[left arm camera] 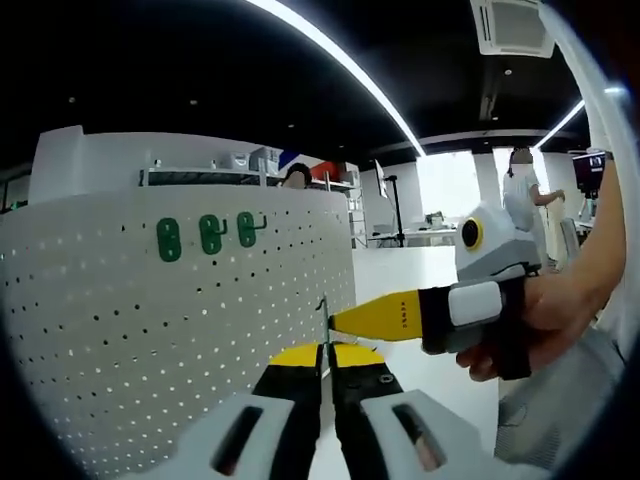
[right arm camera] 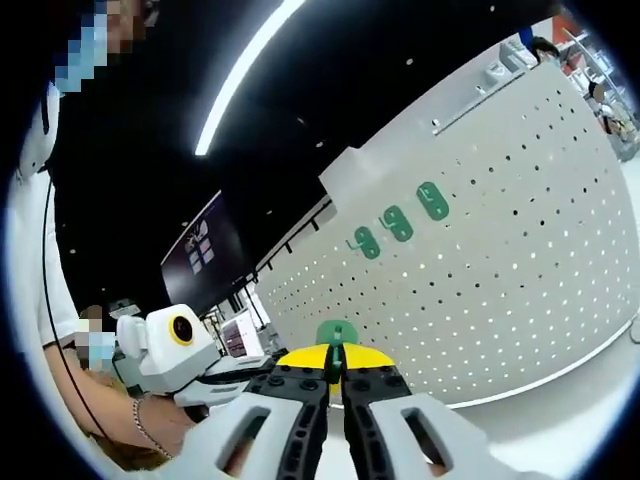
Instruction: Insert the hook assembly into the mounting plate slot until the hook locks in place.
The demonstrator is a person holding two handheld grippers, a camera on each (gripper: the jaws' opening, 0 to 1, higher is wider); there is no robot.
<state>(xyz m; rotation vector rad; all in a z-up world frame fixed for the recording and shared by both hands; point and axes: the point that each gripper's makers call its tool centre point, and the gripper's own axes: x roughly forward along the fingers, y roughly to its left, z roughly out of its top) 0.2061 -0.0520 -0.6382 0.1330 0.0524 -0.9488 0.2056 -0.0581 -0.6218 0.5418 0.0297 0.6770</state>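
Here's the right gripper (right arm camera: 335, 385), fingers pinched together on a small green plastic hook piece (right arm camera: 336, 337) that rises just past the yellow tips; its rounded plate stands on end, long axis running up along the fingers, its broad face turned toward the camera, so I judge the back is offered to the board; which way the hook's prong points I cannot tell. Ahead stands the white perforated metal pegboard (right arm camera: 500, 250), upright and well apart from the held piece; three green hook plates (right arm camera: 398, 224) sit in a row high on it, likely the pattern to match. In the left gripper view the left gripper (left arm camera: 326, 365) has its fingers closed together with nothing visible between them; just above its tips the right gripper's yellow tip comes in sideways, a thin dark sliver at its point, the person's hand (left arm camera: 545, 320) wrapped round the handle behind. The carry looks set for a face-on push into a slot; insertion not yet begun.
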